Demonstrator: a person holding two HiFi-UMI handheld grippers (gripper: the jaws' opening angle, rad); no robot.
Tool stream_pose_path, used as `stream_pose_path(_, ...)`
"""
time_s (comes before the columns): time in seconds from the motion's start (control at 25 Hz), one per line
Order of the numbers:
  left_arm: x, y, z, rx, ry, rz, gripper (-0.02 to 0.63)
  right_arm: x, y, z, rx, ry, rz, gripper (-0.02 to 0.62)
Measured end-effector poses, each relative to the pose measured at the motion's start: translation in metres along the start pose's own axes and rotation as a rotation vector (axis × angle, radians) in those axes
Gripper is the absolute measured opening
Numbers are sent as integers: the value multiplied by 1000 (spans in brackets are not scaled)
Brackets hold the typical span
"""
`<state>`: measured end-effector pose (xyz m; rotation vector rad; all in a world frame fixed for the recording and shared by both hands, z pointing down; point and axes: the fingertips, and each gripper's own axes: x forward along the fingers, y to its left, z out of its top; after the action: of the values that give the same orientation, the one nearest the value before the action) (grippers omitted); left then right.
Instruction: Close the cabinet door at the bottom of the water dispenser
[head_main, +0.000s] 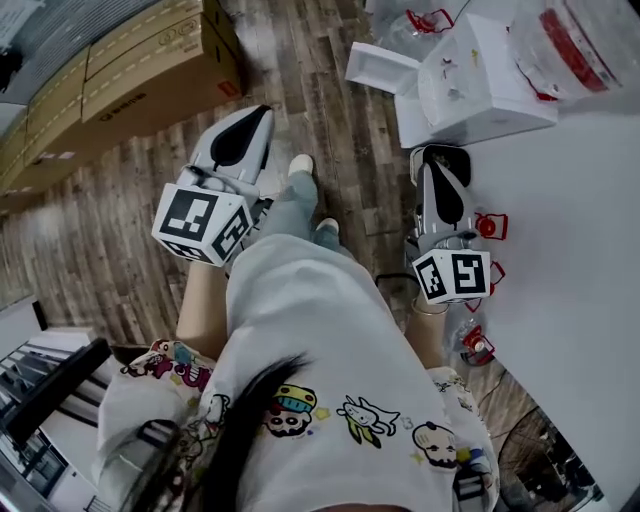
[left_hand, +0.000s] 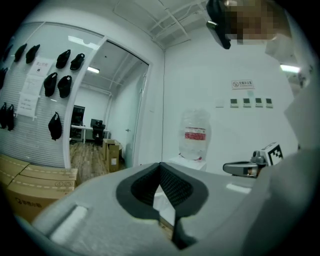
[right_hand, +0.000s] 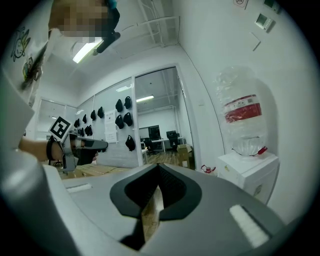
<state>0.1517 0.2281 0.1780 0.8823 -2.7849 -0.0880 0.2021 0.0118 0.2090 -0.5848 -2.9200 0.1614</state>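
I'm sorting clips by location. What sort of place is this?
Probably an office: a water dispenser topped by a big bottle, desks with monitors beyond a glass partition, and cardboard boxes on the wood floor.

Right gripper (right_hand: 159, 172) jaws pressed together (water dispenser (right_hand: 250, 175) stands beyond).

head view overhead, gripper views share dispenser (right_hand: 250, 172)

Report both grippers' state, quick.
Left gripper: closed, holding nothing.
Right gripper: closed, holding nothing.
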Motion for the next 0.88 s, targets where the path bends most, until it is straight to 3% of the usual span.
stream_pose_path(0.2,11,31,8,-3,-23,9,2,33,2,5,-13,-4,-2,8)
stream_pose_path(0.44,65,79,21,-20,-37,-45,2,97,-8,14,-20,21,-34,12)
stream_pose_path(0.88,120,238,57,-8,-25,-51,2,265,27,48,-23,-8,-46,26)
